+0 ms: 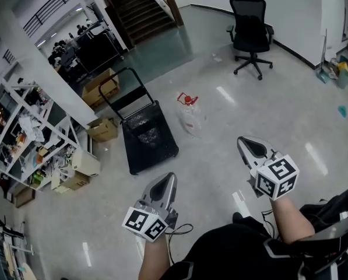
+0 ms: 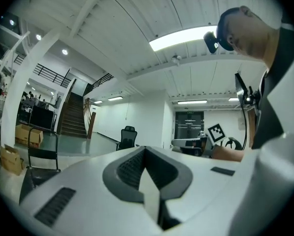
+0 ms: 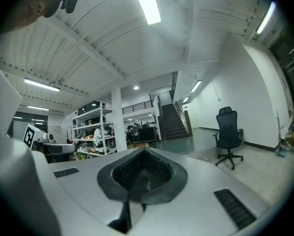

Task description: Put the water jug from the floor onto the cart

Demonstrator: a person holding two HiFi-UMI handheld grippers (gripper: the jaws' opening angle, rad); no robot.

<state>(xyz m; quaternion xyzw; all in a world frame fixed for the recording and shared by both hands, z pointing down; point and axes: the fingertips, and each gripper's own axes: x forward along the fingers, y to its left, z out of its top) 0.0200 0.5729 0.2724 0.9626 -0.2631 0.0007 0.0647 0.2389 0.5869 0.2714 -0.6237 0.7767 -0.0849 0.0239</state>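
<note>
Clearly short of the water jug [image 1: 190, 114], which sits on the floor just beside the black cart [image 1: 147, 134], I hold my left tool [image 1: 167, 182] and right tool [image 1: 248, 143] level, jaws together and empty, since neither reaches it.

Glossy pale floor [image 1: 278, 98], streaked with reflections of ceiling light. At far right, black office chair [image 1: 250, 31] on castors, near white wall [image 1: 290, 4]. Far centre, dark staircase [image 1: 140, 7] with wooden handrail, rising beside black mezzanine railing [image 1: 54, 6]. To the left, thick white column [image 1: 48, 72], then white open shelving [image 1: 28, 127] crowded with clutter. Cardboard boxes [image 1: 102, 129] on floor at foot of shelving and column. Overhead, white ribbed ceiling [image 2: 127, 28] with long bright strip light [image 2: 183, 36].
</note>
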